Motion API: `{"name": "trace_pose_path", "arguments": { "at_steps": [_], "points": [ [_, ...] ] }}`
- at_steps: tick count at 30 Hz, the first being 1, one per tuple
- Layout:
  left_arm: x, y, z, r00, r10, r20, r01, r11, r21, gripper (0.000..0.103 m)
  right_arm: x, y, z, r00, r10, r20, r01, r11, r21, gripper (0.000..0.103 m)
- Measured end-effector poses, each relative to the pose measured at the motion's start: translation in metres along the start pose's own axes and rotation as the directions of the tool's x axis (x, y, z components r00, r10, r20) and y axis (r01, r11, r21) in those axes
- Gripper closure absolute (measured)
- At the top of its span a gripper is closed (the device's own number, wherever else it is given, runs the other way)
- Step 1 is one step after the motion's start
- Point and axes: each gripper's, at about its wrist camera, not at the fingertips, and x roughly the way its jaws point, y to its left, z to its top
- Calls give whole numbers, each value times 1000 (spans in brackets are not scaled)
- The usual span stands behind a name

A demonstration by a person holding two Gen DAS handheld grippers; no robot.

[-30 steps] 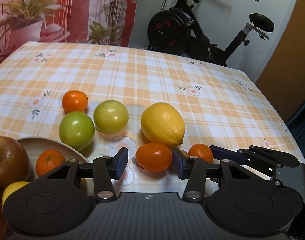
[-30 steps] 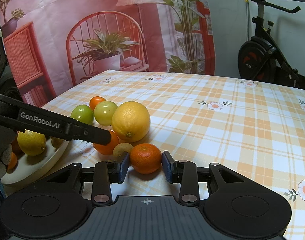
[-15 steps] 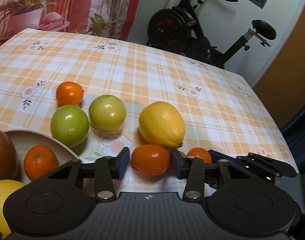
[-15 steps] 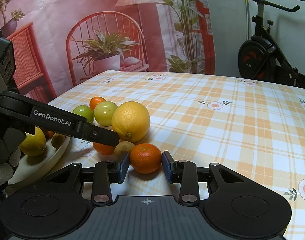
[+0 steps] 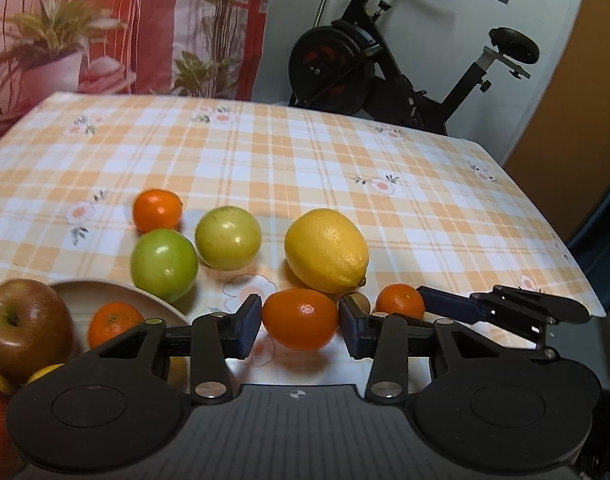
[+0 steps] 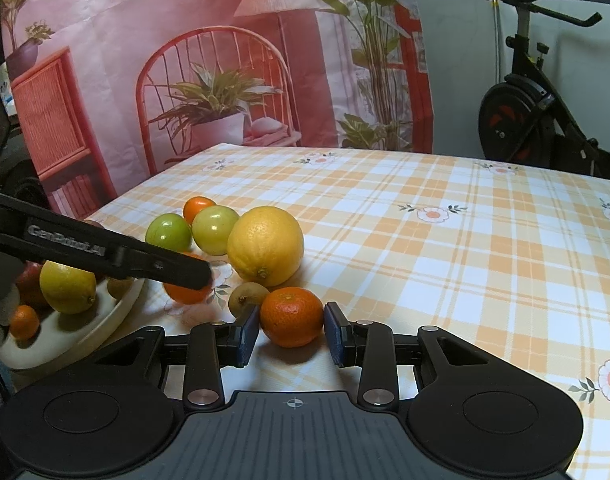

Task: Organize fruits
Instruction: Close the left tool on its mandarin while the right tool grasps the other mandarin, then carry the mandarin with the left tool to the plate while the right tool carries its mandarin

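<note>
My left gripper is shut on an oval orange fruit and holds it just above the tablecloth; a shadow lies under it. My right gripper is shut on a mandarin that rests on the cloth. A big lemon, two green apples, a small mandarin and a kiwi lie loose. A white plate at the left holds a red apple, a mandarin and a lemon.
The table wears an orange plaid cloth, bare beyond the fruit. Its right edge drops off near an exercise bike. A printed backdrop hangs behind.
My left gripper has closed on the oval orange fruit and lifted it slightly, drawing back toward the plate. The right gripper and its mandarin have stayed in place.
</note>
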Motion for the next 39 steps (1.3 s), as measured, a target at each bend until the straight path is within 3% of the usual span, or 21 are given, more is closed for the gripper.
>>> {"name": "trace_pose_path", "arguments": {
  "at_steps": [7, 17, 32, 39],
  "points": [
    [-38, 7, -2, 999, 9, 39, -10, 999, 35, 58, -5, 5, -1, 1000, -10, 17, 10, 1000, -5, 71],
    [-84, 60, -7, 993, 86, 77, -81, 995, -61, 58, -14, 25, 4, 999, 47, 25, -47, 999, 12, 71],
    [-105, 108, -15, 979, 177, 104, -156, 971, -180, 58, 29, 107, 35, 981, 184, -56, -189, 975, -114, 71],
    [-103, 113, -21, 981, 164, 103, -144, 974, -175, 58, 36, 128, 37, 977, 193, -89, -205, 965, -163, 71]
  ]
}}
